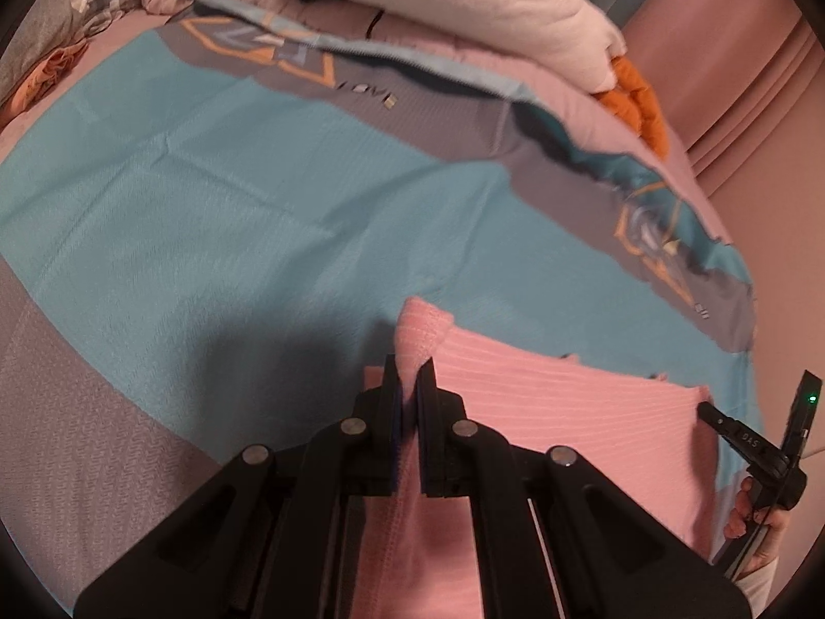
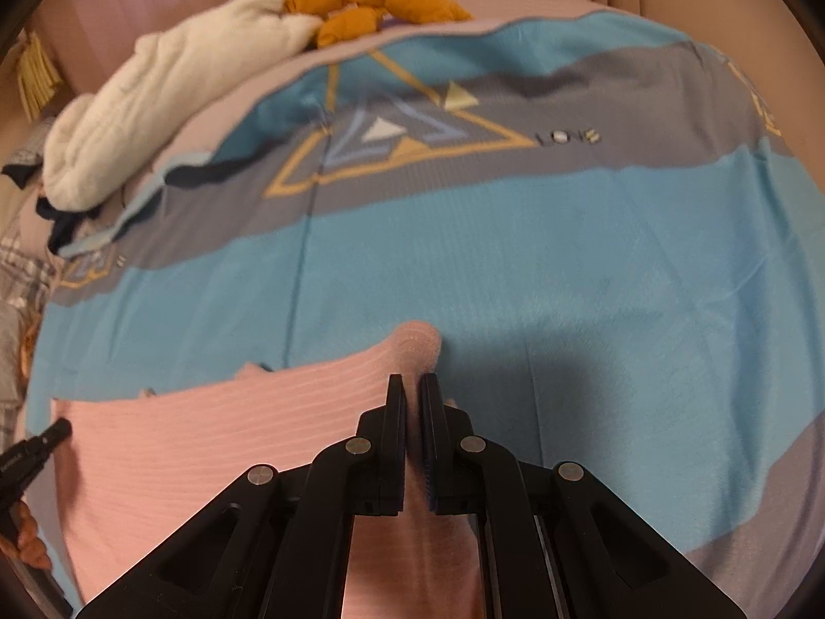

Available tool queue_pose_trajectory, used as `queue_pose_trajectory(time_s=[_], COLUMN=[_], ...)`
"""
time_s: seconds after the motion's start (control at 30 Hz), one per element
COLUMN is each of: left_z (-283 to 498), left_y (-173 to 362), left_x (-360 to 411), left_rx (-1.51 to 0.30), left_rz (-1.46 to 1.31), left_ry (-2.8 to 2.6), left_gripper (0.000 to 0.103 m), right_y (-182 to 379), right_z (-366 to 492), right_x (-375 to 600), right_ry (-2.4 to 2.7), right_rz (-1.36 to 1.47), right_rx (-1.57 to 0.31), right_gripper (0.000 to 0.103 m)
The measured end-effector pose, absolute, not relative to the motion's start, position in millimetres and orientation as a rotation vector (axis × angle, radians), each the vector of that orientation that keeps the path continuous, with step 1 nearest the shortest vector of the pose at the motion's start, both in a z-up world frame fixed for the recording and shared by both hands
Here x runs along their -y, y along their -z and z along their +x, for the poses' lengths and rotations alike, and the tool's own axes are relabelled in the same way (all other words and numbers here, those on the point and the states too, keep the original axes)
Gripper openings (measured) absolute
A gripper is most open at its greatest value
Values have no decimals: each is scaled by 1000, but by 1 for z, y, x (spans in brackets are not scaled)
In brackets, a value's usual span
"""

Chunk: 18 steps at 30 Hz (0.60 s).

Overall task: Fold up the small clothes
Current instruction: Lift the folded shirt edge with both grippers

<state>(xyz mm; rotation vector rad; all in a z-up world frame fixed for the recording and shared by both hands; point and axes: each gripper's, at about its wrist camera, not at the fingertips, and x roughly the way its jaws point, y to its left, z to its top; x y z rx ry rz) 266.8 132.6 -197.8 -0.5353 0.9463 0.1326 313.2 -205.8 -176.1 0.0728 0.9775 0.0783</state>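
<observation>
Bed [image 1: 206, 196], one, blue-grey striped cover, carries all. One cream blanket [image 1: 505, 5] and one orange cloth [image 1: 639, 98] bunched at far edge. One pink ribbed garment [image 1: 567, 412] spread near front edge, long axis running sideways between both claws. Left gripper [image 1: 407, 381] clamped tight on its one upper corner; right gripper [image 2: 412, 397] clamped tight on the other.

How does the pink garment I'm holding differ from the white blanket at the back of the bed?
The pink garment is thin, ribbed and stretched flat between both grippers; the white blanket is thick, fluffy and lies bunched in a heap. The pink one is near the cameras, over the teal bedspread; the white one sits at the far edge beside an orange cloth. Both are soft fabric.
</observation>
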Motion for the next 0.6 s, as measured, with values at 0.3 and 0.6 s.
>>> queue_pose_trajectory(time_s=[0.3,0.6], left_z=[274,274], left_y=[215,215], left_x=[-132,-128], left_rx=[-988,-993], left_rz=[-511,-474], left_ry=[-159,-190], left_gripper=[5,9], right_y=[187,184], right_z=[321,322], right_x=[203,199], right_ry=[-52,-14], right_rz=[30,-17], right_rx=[-993,-982], right_gripper=[7,7])
